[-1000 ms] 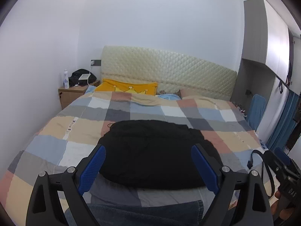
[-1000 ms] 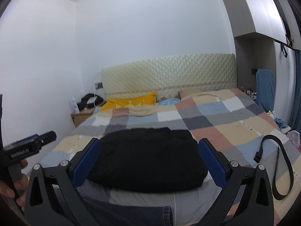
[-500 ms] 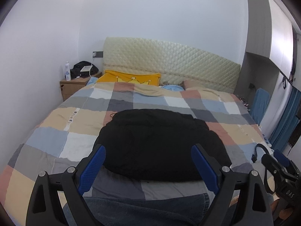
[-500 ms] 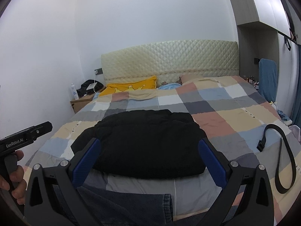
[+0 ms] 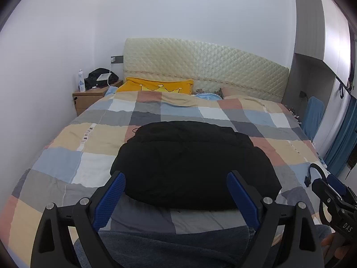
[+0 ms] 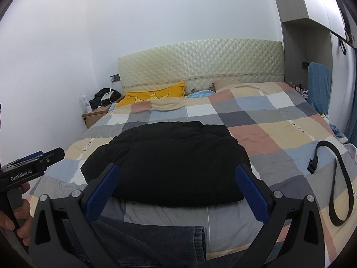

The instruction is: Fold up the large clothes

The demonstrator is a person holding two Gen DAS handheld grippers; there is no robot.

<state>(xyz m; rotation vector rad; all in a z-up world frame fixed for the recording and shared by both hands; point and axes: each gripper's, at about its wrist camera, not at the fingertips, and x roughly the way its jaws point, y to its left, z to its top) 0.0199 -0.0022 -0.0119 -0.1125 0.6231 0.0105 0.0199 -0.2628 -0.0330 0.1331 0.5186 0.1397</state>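
A black garment [image 5: 194, 163], thick and folded into a rounded block, lies in the middle of the bed, on the checkered quilt [image 5: 67, 149]. Near its front edge, a piece of blue denim [image 6: 154, 234] lies on the quilt, at the near side of the bed. The left gripper [image 5: 176, 192] hovers above the near edge of the bed; its blue fingers [image 5: 109, 198] are spread wide and hold nothing. The right gripper [image 6: 177, 185] is in the same pose, with its fingers [image 6: 251, 195] wide apart and empty. To the right of the garment, well apart from it, a black belt [image 6: 341, 178] lies in a loop. A yellow pillow [image 5: 156, 86] rests at the far end against the cream headboard [image 5: 200, 69]. A wooden nightstand [image 5: 88, 98] stands at the far left.
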